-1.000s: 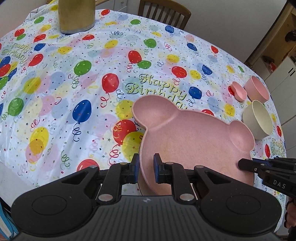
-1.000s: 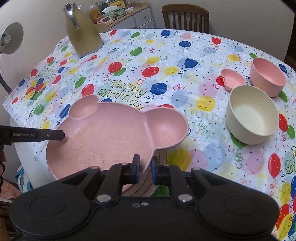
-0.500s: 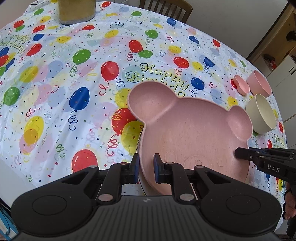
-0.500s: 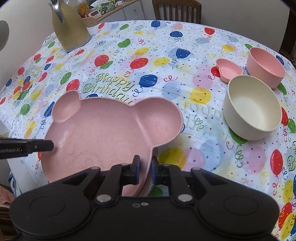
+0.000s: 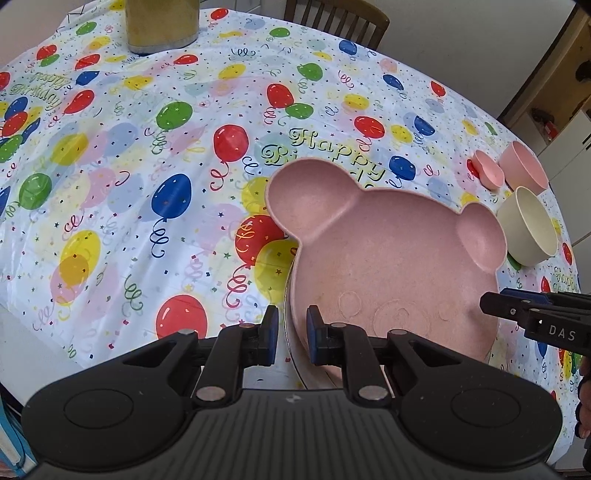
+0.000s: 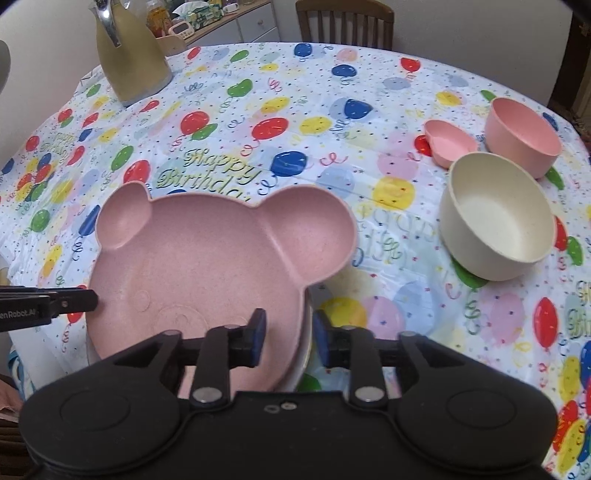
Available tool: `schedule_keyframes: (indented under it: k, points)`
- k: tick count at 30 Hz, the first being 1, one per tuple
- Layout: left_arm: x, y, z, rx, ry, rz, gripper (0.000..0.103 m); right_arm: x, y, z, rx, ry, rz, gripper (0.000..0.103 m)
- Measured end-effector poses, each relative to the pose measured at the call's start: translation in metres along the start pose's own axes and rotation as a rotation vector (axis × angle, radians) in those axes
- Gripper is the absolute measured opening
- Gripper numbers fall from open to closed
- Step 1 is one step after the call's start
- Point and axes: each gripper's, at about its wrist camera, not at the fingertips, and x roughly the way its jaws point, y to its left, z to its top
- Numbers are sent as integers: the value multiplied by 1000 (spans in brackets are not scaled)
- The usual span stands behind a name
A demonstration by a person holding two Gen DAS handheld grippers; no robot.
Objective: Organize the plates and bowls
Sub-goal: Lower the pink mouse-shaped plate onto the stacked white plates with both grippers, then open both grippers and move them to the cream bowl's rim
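Observation:
A pink bear-shaped plate (image 5: 388, 266) (image 6: 207, 266) lies at the table's near edge on top of another plate whose pale rim (image 6: 301, 354) shows beneath it. My left gripper (image 5: 290, 334) is open, its fingers straddling the plate's left rim. My right gripper (image 6: 288, 338) is open, its fingers straddling the right rim. A cream bowl (image 6: 495, 218) (image 5: 528, 225), a pink bowl (image 6: 522, 134) (image 5: 522, 166) and a small pink dish (image 6: 448, 142) (image 5: 489, 173) stand to the right.
A gold jug (image 6: 127, 55) (image 5: 160, 22) stands at the far left of the balloon tablecloth (image 5: 147, 147). A wooden chair (image 6: 343, 22) is behind the table. A cabinet with clutter (image 6: 207, 18) stands at the back.
The bear plate came down onto the plate beneath it. Both grippers, earlier shut on its rims, have opened.

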Motion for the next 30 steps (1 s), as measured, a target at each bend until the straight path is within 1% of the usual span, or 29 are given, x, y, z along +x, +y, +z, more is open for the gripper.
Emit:
schedule_keyframes:
  k: [2, 6, 8, 10, 12, 14, 16, 17, 18, 20, 21, 22, 24, 28, 30]
  points:
    - [-4, -1, -1, 2, -7, 0, 15, -4, -1, -2, 3, 0, 8, 35]
    - [-16, -7, -3, 21, -31, -15, 16, -15, 1, -5, -2, -12, 25, 43]
    - [-21, -12, -3, 37, -45, -28, 17, -22, 2, -6, -2, -24, 37, 49]
    - [-27, -18, -1, 56, -57, -42, 20, -30, 2, -6, 0, -43, 51, 60]
    - [-33, -27, 1, 82, -76, -52, 25, -38, 2, -6, -2, -62, 56, 68]
    - [-40, -37, 3, 110, -98, -58, 30, -46, 1, -5, -1, -77, 60, 70]
    - [-46, -47, 5, 127, -120, -66, 40, -54, 0, -4, 1, -93, 60, 75]
    - [-49, -51, 6, 134, -133, -69, 51, -58, -1, -3, 2, -104, 61, 77]
    - [-52, -56, 7, 144, -149, -69, 57, -62, -2, -2, 2, -114, 62, 80]
    - [-58, -67, 9, 171, -177, -77, 58, -70, -4, 0, -1, -133, 62, 86]
    - [-60, -72, 10, 181, -187, -81, 58, -74, -5, 0, -5, -145, 58, 92]
    - [-62, -78, 11, 190, -196, -82, 59, -78, -5, 1, -9, -158, 53, 94]
    - [-65, -89, 13, 204, -219, -81, 66, -86, -9, 2, -14, -177, 41, 97]
    - [-69, -109, 19, 221, -251, -97, 66, -99, -19, 5, -16, -217, -2, 102]
    - [-68, -121, 21, 231, -260, -103, 68, -104, -25, 7, -14, -241, -23, 103]
